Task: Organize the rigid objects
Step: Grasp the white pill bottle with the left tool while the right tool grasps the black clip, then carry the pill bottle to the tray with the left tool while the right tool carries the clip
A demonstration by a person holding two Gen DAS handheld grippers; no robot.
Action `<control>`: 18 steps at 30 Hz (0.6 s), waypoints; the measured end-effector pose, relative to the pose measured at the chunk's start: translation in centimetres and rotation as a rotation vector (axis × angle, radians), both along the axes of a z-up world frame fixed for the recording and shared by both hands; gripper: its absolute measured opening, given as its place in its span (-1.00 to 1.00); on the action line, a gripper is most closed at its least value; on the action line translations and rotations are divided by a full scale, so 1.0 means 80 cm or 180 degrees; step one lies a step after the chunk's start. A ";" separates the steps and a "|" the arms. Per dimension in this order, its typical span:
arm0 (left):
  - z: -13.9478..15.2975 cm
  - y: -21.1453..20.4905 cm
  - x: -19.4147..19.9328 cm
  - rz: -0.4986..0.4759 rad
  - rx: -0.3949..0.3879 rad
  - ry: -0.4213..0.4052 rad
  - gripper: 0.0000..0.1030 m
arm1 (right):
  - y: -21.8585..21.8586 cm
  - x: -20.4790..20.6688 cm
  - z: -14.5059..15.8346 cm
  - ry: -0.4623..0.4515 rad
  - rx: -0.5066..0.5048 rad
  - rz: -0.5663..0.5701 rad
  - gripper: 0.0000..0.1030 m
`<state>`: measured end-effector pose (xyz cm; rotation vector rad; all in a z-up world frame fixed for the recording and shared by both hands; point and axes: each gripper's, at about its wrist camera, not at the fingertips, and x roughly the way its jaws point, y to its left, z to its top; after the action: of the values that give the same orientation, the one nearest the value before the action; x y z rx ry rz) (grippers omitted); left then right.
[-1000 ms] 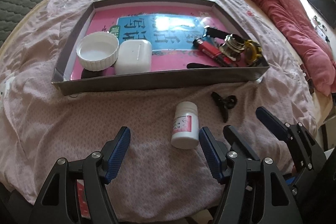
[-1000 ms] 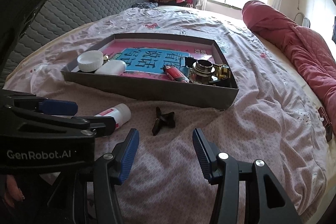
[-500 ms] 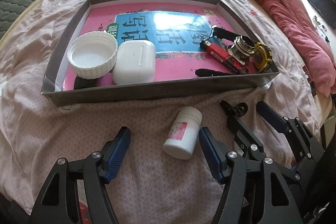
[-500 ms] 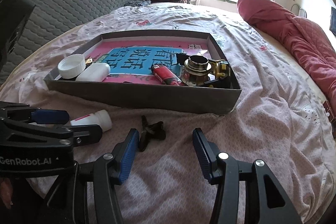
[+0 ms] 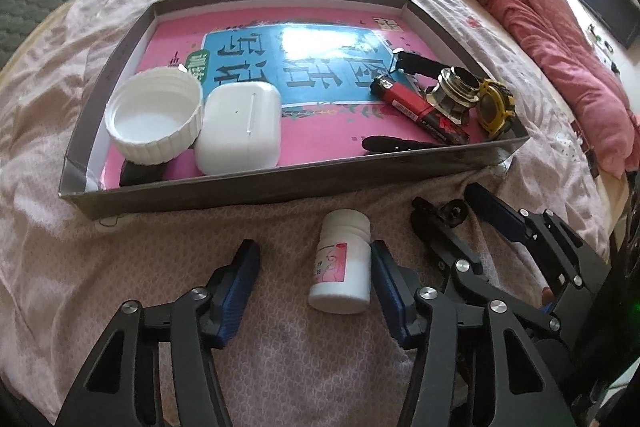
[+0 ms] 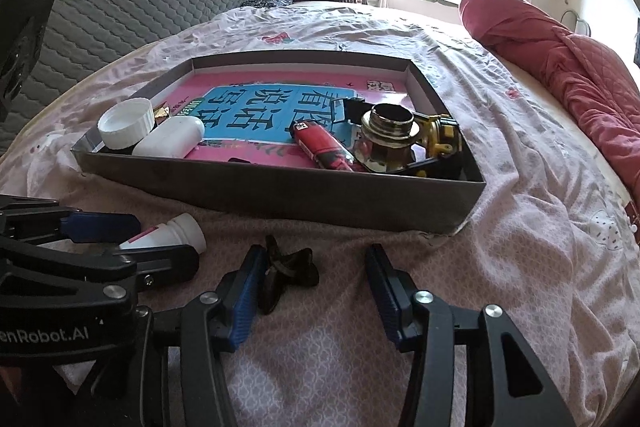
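A white pill bottle (image 5: 342, 265) lies on the bed between the open fingers of my left gripper (image 5: 312, 277), close to the right finger. It also shows in the right wrist view (image 6: 168, 235). A black clip (image 6: 286, 273) lies on the bed against the left finger of my open right gripper (image 6: 314, 277); in the left wrist view the clip (image 5: 454, 213) is mostly hidden behind that gripper. The grey tray (image 5: 280, 183) just beyond holds a white lid (image 5: 154, 115), a white case (image 5: 240, 129), a red lighter (image 5: 420, 111), a metal fitting (image 5: 454, 93) and a yellow tape measure (image 5: 494, 105).
The tray (image 6: 280, 193) sits on a pink patterned bedsheet (image 6: 540, 227). A red quilt (image 6: 560, 67) lies along the right side. A grey quilted headboard (image 6: 140, 3) stands at the back left. A black strip (image 5: 400, 143) lies by the tray's near wall.
Both grippers have moved forward toward the tray. The bottle now sits between the left fingers and the clip at the right gripper's left finger. Both stay open.
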<state>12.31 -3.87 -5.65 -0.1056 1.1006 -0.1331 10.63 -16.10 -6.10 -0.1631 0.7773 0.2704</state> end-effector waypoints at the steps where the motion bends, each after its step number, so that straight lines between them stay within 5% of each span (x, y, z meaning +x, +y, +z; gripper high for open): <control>1: 0.001 -0.002 -0.001 -0.0018 0.0022 -0.0016 0.06 | -0.001 0.000 0.000 0.0002 0.0010 0.0006 -0.15; 7: 0.002 -0.014 -0.004 -0.0128 0.0037 -0.0066 -0.15 | 0.007 -0.006 0.000 -0.0063 -0.0144 0.0117 -0.52; 11: 0.006 -0.012 -0.007 -0.0138 -0.0018 -0.0108 -0.43 | -0.003 -0.005 0.002 0.0006 0.0036 0.0120 -0.52; 18: 0.004 -0.013 -0.012 -0.0168 -0.0028 -0.0112 -0.47 | -0.032 -0.001 0.009 0.0112 0.0509 0.0056 -0.53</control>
<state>11.37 -4.90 -5.32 -0.0819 1.0681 -0.1867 10.58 -18.62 -5.38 -0.0145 0.7859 0.3514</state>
